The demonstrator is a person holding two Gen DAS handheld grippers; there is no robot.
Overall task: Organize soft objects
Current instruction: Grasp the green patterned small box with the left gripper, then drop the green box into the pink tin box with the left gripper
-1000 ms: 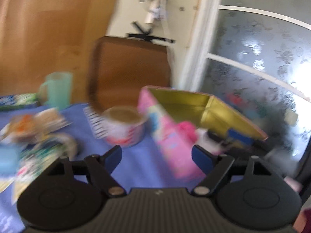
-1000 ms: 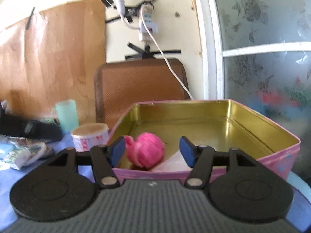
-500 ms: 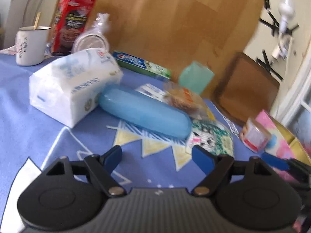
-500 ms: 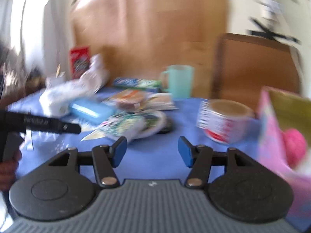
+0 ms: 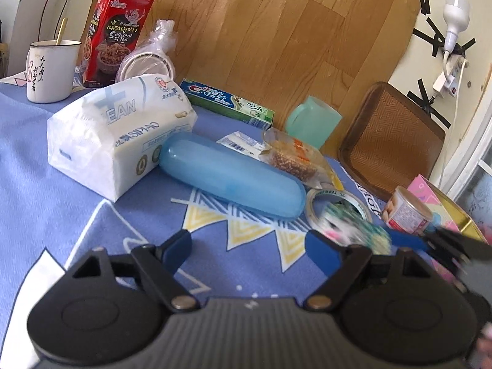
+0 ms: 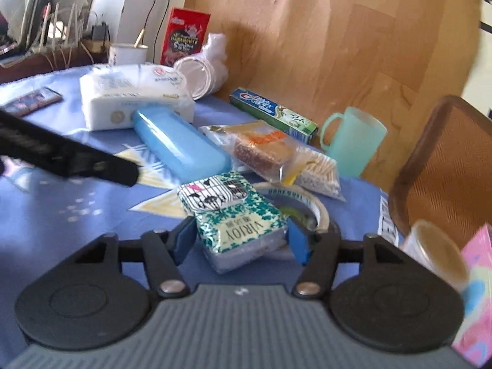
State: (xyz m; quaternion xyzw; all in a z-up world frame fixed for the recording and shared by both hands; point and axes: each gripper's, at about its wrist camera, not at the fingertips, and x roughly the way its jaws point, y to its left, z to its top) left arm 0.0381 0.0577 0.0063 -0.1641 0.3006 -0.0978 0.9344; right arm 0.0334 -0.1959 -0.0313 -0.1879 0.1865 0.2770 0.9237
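My right gripper (image 6: 241,240) straddles a small green patterned tissue pack (image 6: 236,218) that lies on the blue tablecloth, partly on a tape roll (image 6: 310,206). Its jaws are opening, and the pads stand beside the pack's sides without clear pressure. My left gripper (image 5: 248,246) hovers over bare cloth with its jaws opening and nothing between them. Ahead of it lie a big white tissue pack (image 5: 120,126) and a blue plastic case (image 5: 230,175). The pink tin (image 5: 430,190) with a gold inside stands at the right edge.
A printed can (image 5: 406,215) stands by the tin. Toward the wooden board at the back are a toothpaste box (image 5: 227,100), a green cup (image 5: 312,121), snack bags (image 5: 295,156), a white mug (image 5: 50,70) and a red box (image 5: 117,35). A brown chair back (image 5: 393,138) rises at right.
Both views have swung left, away from the pink tin and across the table. My right gripper has come up around the green tissue pack; the left has sunk toward the cloth.
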